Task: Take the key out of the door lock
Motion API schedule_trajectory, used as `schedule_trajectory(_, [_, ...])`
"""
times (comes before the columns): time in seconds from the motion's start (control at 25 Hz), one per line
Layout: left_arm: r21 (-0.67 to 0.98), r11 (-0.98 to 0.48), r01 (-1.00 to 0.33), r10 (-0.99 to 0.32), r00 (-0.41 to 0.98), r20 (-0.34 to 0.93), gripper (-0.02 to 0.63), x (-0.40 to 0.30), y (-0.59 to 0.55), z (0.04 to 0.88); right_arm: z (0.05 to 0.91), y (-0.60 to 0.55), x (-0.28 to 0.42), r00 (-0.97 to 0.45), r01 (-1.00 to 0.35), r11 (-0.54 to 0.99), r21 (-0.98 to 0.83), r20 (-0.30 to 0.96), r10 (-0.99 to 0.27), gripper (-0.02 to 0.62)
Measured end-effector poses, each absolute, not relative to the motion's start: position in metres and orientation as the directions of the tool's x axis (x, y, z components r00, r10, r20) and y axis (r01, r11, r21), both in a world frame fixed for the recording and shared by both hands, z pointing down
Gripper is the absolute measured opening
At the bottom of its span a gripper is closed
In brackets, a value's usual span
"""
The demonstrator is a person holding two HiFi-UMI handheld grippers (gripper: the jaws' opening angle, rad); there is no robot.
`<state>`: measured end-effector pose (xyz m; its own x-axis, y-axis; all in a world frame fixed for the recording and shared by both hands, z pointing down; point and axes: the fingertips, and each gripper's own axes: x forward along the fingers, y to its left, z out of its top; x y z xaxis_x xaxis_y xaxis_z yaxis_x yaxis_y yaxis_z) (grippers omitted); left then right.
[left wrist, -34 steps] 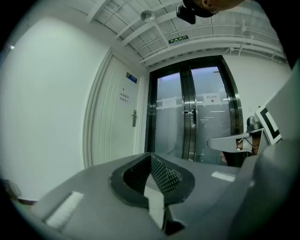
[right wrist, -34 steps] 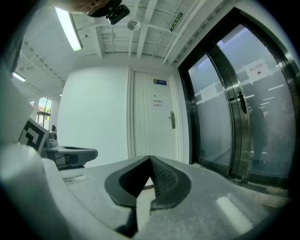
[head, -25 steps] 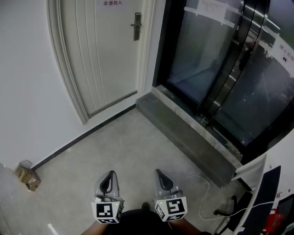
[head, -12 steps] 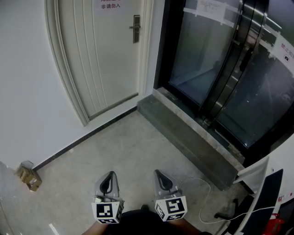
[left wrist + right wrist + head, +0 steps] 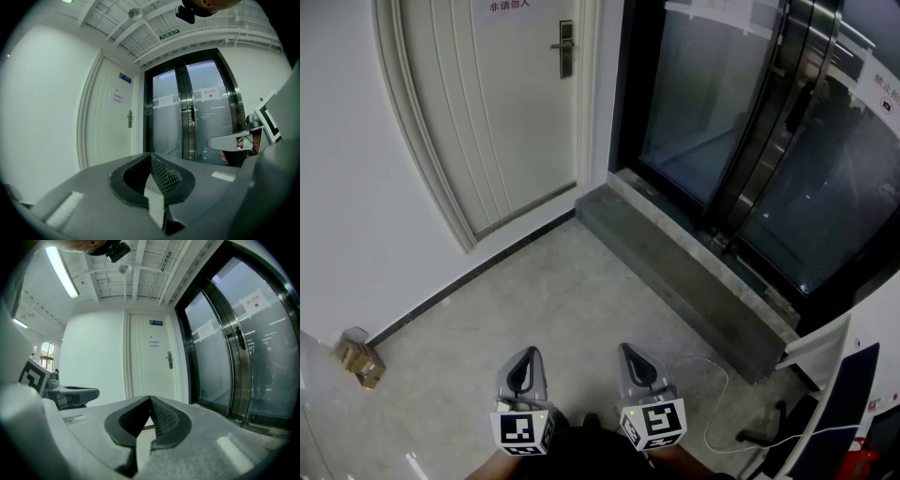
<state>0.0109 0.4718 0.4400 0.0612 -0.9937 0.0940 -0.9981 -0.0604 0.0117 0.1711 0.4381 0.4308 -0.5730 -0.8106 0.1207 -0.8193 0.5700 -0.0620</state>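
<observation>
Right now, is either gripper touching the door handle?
No, the left gripper and right gripper sit low above the floor, far from the door handle.

Concrete floor [image 5: 581, 300]: cardboard box [image 5: 358, 361], cable [image 5: 727, 382]

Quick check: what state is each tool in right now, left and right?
Left tool: closed, holding nothing.
Right tool: closed, holding nothing.

Red characters [image 5: 508, 5], cut off at the picture's twelve o'clock edge, are reading 非请勿入 on the white door [image 5: 516, 112]. A blue plate [image 5: 156, 323] above them and a notice [image 5: 209, 93] on the glass door [image 5: 211, 122] are showing too small to read.
</observation>
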Motion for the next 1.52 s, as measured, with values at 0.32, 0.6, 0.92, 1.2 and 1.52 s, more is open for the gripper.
schedule_trajectory(0.32, [0.018,-0.091,-0.996,-0.99,0.092,0.104,0.018,0.016,0.439,0.449,0.444,0.416,0.171,-0.562,-0.827,0.558,-0.068,0.154,-0.813,-0.009])
schedule_trajectory(0.6, [0.048,-0.138,-0.989,-0.985,0.142,0.101,0.018,0.003,0.364,0.452,0.446,0.349,0.157,-0.52,-0.853,0.52,-0.051,0.181,-0.835,-0.009])
schedule_trajectory(0.92, [0.075,-0.184,-0.98,-0.976,0.191,0.103,0.018,-0.036,0.251,0.451,0.427,0.247,0.123,-0.469,-0.881,0.471,-0.031,0.171,-0.866,-0.009])
schedule_trajectory(1.2, [0.089,-0.212,-0.973,-0.972,0.22,0.082,0.018,-0.072,0.183,0.442,0.415,0.185,0.085,-0.451,-0.891,0.455,-0.014,0.16,-0.878,-0.009])
schedule_trajectory(1.52, [0.099,-0.155,-0.983,-0.985,0.161,0.064,0.018,-0.106,0.143,0.441,0.409,0.135,0.057,-0.48,-0.873,0.487,0.007,0.151,-0.864,-0.009])
